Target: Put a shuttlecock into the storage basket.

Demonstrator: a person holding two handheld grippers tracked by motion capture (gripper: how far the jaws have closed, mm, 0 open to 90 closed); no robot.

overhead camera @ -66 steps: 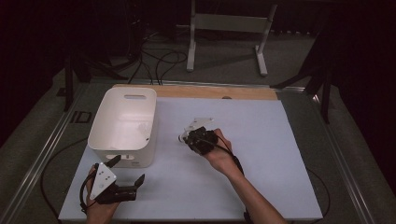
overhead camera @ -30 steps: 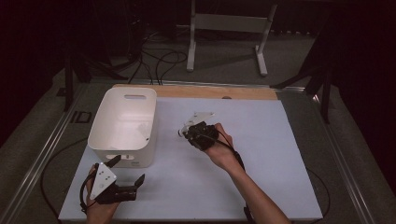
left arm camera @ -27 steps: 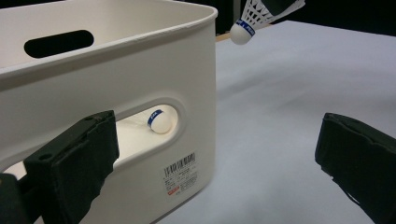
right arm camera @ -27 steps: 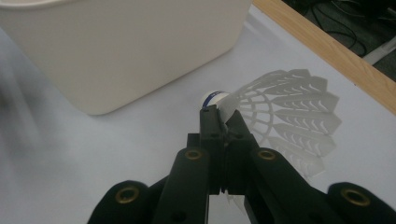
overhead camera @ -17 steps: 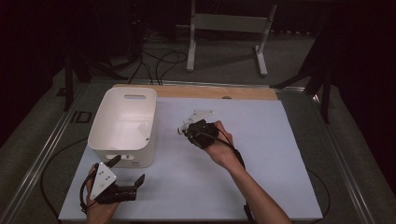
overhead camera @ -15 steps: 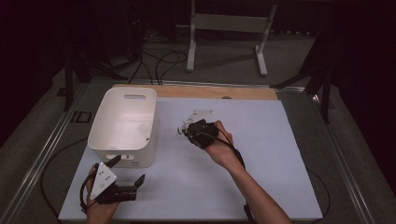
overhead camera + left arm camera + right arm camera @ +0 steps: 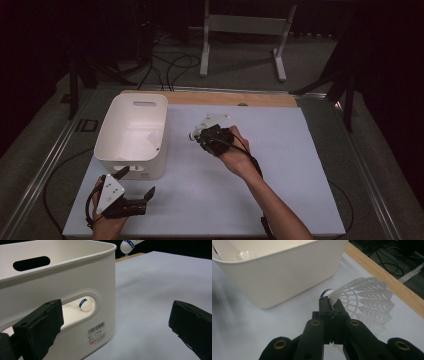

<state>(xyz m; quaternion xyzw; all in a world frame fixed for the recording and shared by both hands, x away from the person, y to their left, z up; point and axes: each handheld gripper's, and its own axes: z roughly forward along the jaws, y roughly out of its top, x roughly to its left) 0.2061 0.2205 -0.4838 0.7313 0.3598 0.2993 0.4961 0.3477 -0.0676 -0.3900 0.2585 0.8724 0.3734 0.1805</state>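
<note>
The right claw is pinching a shuttlecock by the thin edge of its plastic skirt, just beside the white bin, on the side away from the left claw. That grip looks slim: the skirt could flex and slip free, dropping the shuttlecock onto the surface short of the bin's rim. A low carry might also knock the cork against the bin wall. The left claw sits spread and empty near the bin's front wall, where another shuttlecock already lies inside.
</note>
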